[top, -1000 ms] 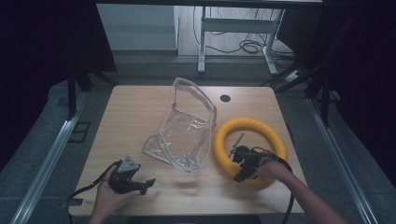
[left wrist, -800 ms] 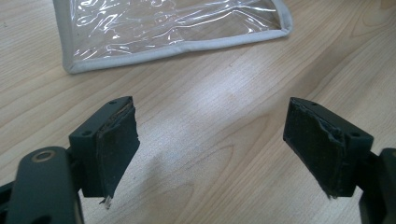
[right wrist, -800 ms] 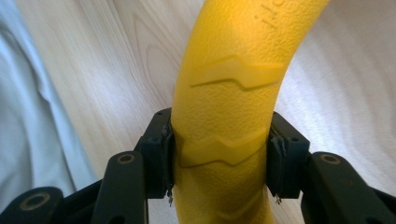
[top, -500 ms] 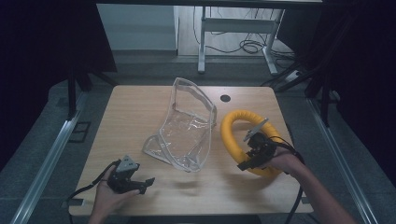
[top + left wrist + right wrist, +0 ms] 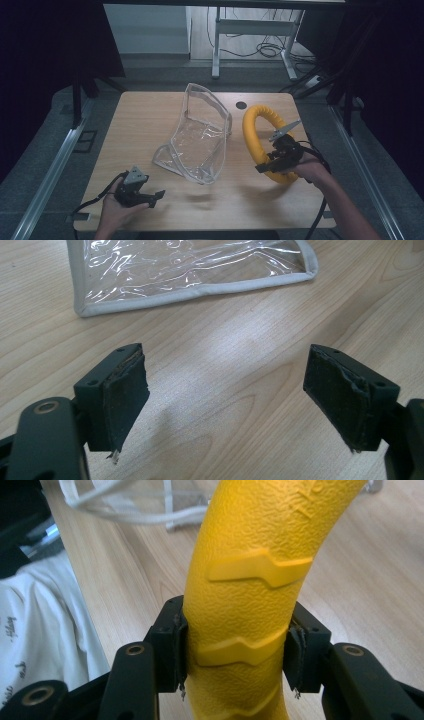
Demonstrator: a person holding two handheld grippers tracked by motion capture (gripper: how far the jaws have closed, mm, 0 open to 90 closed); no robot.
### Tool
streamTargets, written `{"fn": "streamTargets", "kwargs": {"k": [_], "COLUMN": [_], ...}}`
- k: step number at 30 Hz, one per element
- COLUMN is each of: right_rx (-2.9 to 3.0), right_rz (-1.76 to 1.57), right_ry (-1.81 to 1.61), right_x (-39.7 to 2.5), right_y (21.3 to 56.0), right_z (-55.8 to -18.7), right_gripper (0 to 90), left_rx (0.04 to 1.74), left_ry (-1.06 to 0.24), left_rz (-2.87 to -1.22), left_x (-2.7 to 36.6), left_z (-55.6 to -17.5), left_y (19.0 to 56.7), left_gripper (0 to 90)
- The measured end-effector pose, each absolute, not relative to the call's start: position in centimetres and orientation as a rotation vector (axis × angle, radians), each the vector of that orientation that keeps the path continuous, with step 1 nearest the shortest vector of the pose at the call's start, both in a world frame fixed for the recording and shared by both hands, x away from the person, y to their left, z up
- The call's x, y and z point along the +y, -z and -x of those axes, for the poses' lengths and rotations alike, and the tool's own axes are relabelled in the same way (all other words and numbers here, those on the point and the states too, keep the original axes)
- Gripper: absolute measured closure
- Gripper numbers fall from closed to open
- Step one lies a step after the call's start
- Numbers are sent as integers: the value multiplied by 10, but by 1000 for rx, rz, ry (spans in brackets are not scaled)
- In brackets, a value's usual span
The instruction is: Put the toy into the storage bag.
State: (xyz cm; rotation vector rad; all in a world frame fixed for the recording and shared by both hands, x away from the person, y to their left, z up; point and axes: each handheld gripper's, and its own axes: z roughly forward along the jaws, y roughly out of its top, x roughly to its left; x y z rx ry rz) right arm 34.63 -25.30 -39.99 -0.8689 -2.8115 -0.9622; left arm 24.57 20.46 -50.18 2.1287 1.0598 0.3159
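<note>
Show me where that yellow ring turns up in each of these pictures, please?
High view: the yellow ring stands tilted up at the right of the table, the right gripper clamped on its near part.
Left gripper view: not in this picture.
Right gripper view: the ring rises up the centre, pinched between the two jaws.
Shared landmark: the clear plastic bag, with its pale edging, lies in all three.
</note>
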Motion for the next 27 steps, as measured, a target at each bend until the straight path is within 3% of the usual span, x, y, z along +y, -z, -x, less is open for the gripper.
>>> {"fn": "streamTargets", "kwargs": {"k": [27], "right_rx": [-2766], "right_rz": [839], "right_ry": [1329], "right_x": [-248], "right_y": [360], "right_z": [-335], "right_gripper": [513], "left_rx": [1063], "left_ry": [-314], "left_rz": [-2122], "left_x": [205], "left_z": [-247], "left_y": [503], "left_gripper": [176]}}
